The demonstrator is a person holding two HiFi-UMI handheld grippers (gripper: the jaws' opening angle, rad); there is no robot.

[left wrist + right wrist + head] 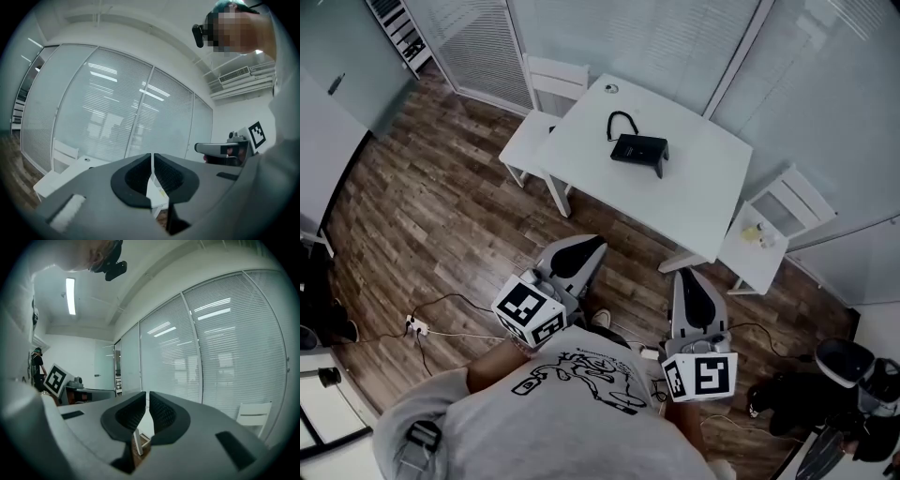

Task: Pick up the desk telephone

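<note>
L tool (pixel 584 247), R tool (pixel 688 277) closed, prob. level, short of desk phone (pixel 639 150).

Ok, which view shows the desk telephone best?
The head view: the desk telephone sits in plain sight on the white table. Neither gripper view shows it; the left one catches only an edge of the table.

A white table (pixel 703 183) stands on a wood-plank floor (pixel 441 216). Near its middle lies a black telephone (pixel 639 149), with its cord (pixel 622 119) looped toward the far edge. A small round object (pixel 610 89) sits by the far corner. A power strip (pixel 414 326) with cables lies on the floor, well apart.
</note>
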